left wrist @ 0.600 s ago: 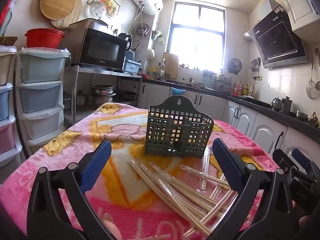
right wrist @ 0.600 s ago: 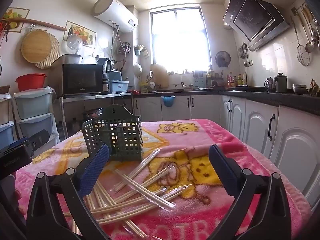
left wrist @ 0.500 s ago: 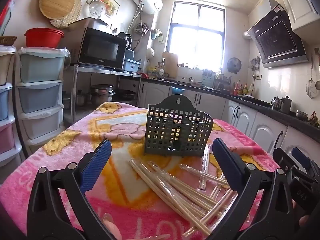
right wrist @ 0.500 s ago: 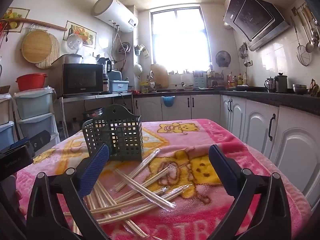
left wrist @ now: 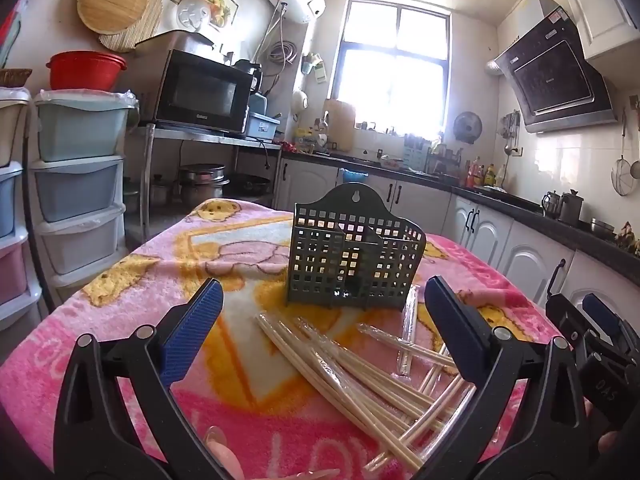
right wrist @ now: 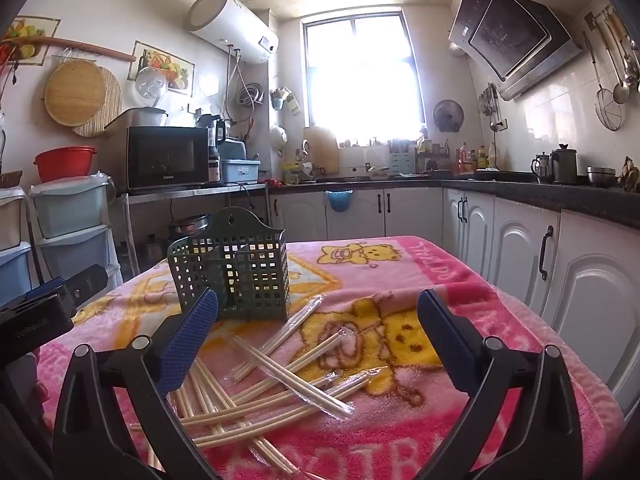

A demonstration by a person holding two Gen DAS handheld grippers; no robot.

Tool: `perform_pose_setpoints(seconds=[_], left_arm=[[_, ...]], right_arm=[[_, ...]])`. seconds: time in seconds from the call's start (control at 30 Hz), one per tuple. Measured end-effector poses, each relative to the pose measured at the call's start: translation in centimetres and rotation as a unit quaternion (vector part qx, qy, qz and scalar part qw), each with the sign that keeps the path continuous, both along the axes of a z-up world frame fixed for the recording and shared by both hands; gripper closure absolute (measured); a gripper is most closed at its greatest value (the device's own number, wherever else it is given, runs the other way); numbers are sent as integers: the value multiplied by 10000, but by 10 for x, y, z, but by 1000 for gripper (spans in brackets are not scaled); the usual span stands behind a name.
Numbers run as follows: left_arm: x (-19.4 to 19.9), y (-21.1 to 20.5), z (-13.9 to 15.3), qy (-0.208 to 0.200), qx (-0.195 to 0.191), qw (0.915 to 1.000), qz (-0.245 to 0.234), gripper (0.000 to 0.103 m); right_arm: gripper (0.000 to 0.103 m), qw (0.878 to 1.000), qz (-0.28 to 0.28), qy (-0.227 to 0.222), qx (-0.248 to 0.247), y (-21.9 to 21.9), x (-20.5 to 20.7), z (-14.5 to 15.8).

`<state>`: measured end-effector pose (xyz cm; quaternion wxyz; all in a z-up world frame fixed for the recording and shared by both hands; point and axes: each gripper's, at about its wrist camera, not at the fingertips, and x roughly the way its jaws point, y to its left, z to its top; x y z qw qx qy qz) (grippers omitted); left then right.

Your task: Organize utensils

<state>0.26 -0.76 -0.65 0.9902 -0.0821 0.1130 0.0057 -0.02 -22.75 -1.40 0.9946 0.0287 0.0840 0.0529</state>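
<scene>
A dark green perforated utensil holder (left wrist: 354, 258) stands upright on the pink blanket-covered table (left wrist: 140, 280); it also shows in the right wrist view (right wrist: 232, 272). Several plastic-wrapped wooden chopsticks (left wrist: 360, 372) lie scattered in front of it, also seen in the right wrist view (right wrist: 280, 376). My left gripper (left wrist: 320, 336) is open and empty, hovering above the near end of the pile. My right gripper (right wrist: 316, 340) is open and empty above the chopsticks. The right gripper (left wrist: 592, 344) shows at the left view's right edge.
Stacked plastic drawers (left wrist: 76, 184) stand left of the table. A microwave (left wrist: 200, 94) sits on a metal shelf behind. White cabinets (right wrist: 580, 280) and a dark counter run along the right. The left gripper's body (right wrist: 44, 312) shows at the right view's left edge.
Both grippers have barely shifted; the holder looks very slightly nearer in the left view. Nothing was grasped or released.
</scene>
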Motion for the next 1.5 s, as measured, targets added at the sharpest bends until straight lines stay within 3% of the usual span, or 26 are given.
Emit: perform_pose_setpoints(seconds=[1.5], left_arm=[[3, 3, -2, 1, -18, 10000, -73, 10]], right_arm=[[6, 10000, 91, 4, 17, 1, 0, 3]])
